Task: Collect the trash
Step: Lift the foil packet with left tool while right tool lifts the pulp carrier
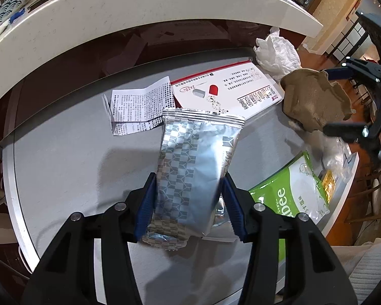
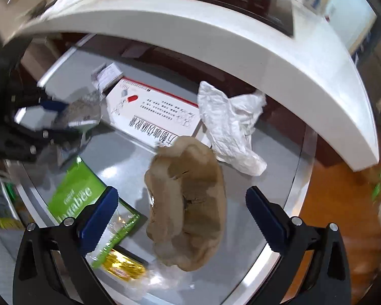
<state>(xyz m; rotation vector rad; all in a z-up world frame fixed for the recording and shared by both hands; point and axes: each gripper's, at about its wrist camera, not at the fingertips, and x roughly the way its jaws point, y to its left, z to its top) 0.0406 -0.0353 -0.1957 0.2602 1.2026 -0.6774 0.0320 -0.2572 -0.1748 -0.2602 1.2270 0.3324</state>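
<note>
So my left gripper point(image 1: 188, 203) pinches the silver wrapper point(image 1: 193, 167) above the grey table point(image 1: 63, 157), while my right gripper point(image 2: 181, 211) stands spread around the brown paper wad point(image 2: 190, 203) — not yet closed. The foil is slick (and crumpled), so a loose pinch could let it slide out — I'd guess.

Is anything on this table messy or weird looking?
Yes, mostly crumpled trash. A brown paper wad lies squashed between the open right gripper fingers, beside a crinkled white tissue. The left gripper squeezes a silver wrapper. The medicine box and its unfolded leaflet lie loose.
</note>
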